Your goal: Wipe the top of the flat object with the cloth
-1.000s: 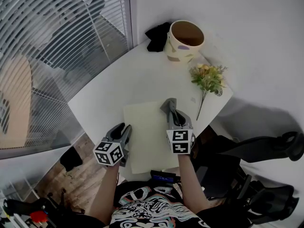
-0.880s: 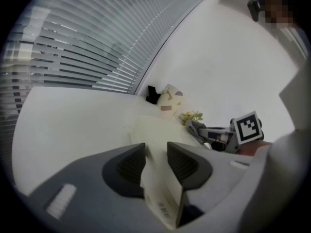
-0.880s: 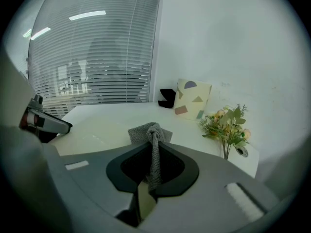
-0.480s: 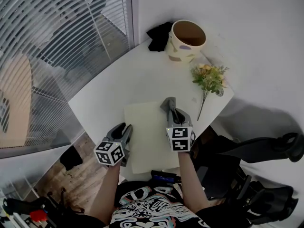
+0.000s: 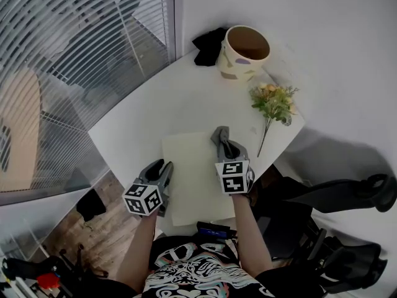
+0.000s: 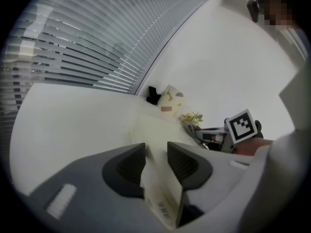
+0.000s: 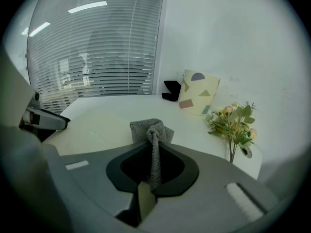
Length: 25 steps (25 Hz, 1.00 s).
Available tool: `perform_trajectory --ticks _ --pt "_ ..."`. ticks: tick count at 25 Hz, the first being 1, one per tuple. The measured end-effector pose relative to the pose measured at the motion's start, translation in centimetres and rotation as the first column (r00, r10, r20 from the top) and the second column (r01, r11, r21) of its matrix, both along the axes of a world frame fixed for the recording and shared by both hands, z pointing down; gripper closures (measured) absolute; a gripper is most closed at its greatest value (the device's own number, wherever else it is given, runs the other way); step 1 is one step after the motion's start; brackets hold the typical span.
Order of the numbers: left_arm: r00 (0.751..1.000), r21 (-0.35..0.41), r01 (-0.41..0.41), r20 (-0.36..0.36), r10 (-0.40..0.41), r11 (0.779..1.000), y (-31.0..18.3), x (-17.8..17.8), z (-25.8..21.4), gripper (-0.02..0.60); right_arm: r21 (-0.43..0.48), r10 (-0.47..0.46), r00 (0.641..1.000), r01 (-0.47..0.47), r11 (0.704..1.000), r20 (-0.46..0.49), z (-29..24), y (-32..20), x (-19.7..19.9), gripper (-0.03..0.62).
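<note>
A flat cream-coloured book [image 5: 193, 174] lies on the white table [image 5: 155, 113] near its front edge. My left gripper [image 5: 164, 171] is shut on the book's left edge; in the left gripper view the book [image 6: 151, 130] runs between the jaws of the left gripper [image 6: 156, 153]. My right gripper [image 5: 226, 146] is shut on a grey cloth [image 5: 219, 135], which rests on the book's far right corner. In the right gripper view the cloth [image 7: 151, 128] stands bunched between the jaws of the right gripper [image 7: 154, 152].
A patterned pot [image 5: 242, 53] and a black object [image 5: 206, 45] stand at the table's far end. A sprig of flowers [image 5: 273, 101] lies by the right edge. Window blinds [image 5: 68, 61] run along the left; a black chair [image 5: 338, 194] is at the right.
The right gripper's marker cube has shifted slightly up in the view while the cloth stays at the same corner of the book. The left gripper has held still.
</note>
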State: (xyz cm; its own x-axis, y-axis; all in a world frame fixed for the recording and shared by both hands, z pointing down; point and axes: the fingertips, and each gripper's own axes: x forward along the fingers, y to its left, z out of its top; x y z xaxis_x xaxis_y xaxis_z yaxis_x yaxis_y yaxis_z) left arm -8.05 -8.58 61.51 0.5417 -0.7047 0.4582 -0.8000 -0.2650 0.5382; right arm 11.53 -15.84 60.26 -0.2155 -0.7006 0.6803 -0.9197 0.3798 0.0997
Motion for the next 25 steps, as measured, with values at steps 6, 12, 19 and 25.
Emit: perform_trajectory --ticks 6,12,19,25 --pt "1.0 0.0 0.003 -0.007 -0.003 1.0 -0.1 0.0 0.1 0.423 -0.016 -0.024 0.999 0.023 1.0 -0.031 -0.1 -0.3 -0.5 0.577" --pt "1.0 0.003 0.005 -0.02 -0.005 1.0 0.0 0.0 0.1 0.422 -0.016 -0.032 0.999 0.031 0.999 -0.032 0.1 -0.4 -1.2 0.577" --pt "1.0 0.005 0.008 -0.025 -0.008 1.0 0.0 0.0 0.1 0.422 -0.018 -0.05 0.998 0.049 0.999 -0.037 0.1 -0.5 -2.0 0.577" --pt "0.999 0.005 0.013 -0.031 -0.013 1.0 0.0 0.0 0.2 0.422 -0.023 -0.057 0.998 0.056 0.998 -0.039 0.2 -0.5 -2.5 0.577"
